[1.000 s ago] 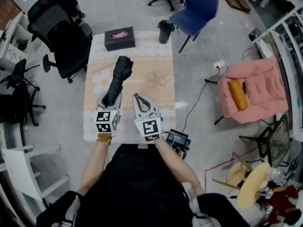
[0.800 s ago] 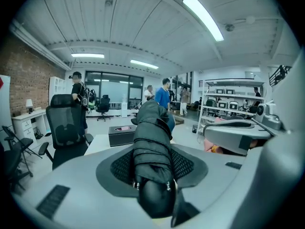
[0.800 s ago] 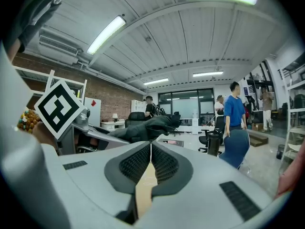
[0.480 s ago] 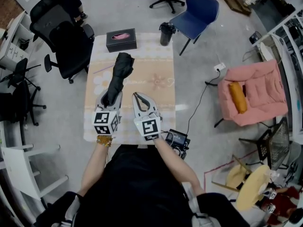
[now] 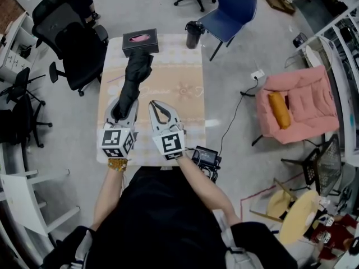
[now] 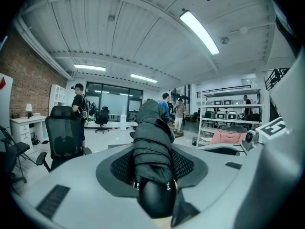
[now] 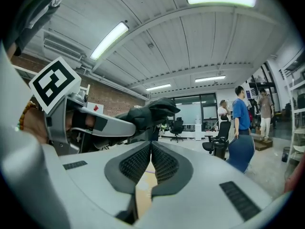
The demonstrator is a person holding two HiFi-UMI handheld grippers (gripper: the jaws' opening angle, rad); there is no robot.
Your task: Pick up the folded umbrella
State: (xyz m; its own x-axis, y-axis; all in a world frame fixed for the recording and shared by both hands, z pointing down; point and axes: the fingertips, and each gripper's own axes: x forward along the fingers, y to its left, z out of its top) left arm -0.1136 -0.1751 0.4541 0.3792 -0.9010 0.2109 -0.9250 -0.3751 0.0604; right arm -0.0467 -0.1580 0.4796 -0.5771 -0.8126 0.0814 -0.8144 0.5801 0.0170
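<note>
The folded black umbrella hangs above the flowered table, its far end pointing toward the black tissue box. My left gripper is shut on the umbrella's handle end. In the left gripper view the umbrella fills the gap between the pads, with its round handle nearest the camera. My right gripper hovers just to the right of it, shut with nothing between its pads. The right gripper view shows the umbrella to the left, held by the other gripper.
A black bin and a blue chair stand past the table's far right corner. Black office chairs stand on the left. A pink armchair is off to the right. A small device lies on the floor by my right arm.
The left gripper has risen with the umbrella, which now reaches further toward the tissue box. The right gripper has risen a little beside it.
</note>
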